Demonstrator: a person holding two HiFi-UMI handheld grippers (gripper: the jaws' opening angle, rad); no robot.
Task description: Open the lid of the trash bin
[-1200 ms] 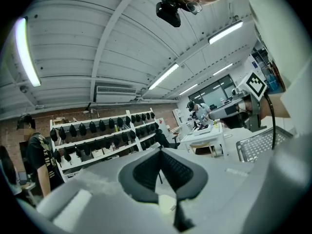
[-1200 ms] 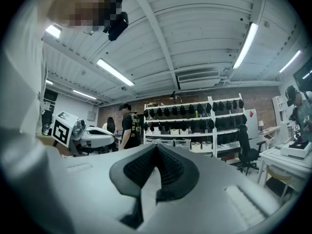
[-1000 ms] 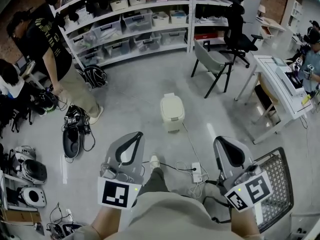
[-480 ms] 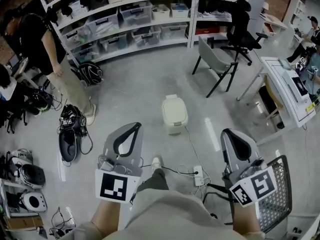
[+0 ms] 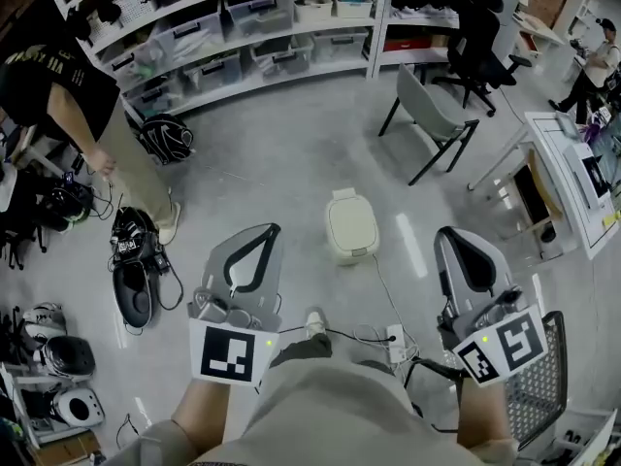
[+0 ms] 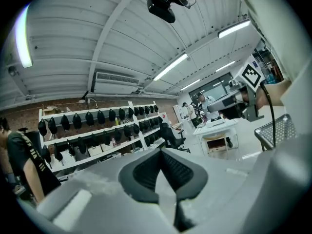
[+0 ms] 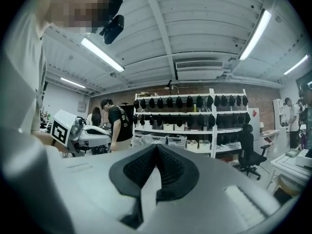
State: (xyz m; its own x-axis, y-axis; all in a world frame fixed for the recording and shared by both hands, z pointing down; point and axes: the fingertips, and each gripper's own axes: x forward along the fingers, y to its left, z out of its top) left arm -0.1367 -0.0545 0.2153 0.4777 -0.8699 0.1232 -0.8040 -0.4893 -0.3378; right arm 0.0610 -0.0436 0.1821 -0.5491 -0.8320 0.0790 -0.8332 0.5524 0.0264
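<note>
Jaws on your left gripper (image 5: 262, 233) and right gripper (image 5: 453, 234) are both pressed together, nothing in them. The trash bin (image 5: 351, 226) sits on the floor (image 5: 281, 163) at 12 o'clock, about midway between the two, lid down, long axis running 12 to 6. Neither gripper looks clearly nearer, imo. No readable label on the bin.

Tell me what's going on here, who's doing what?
A person holds a hand-held gripper in each hand, the left hand-held gripper and the right hand-held gripper. Both are shut and empty, held out over the floor. The trash bin stands on the floor ahead, between them, with its lid closed. Neither gripper touches it, so opening has not begun. Another person stands near the shelves.
</note>
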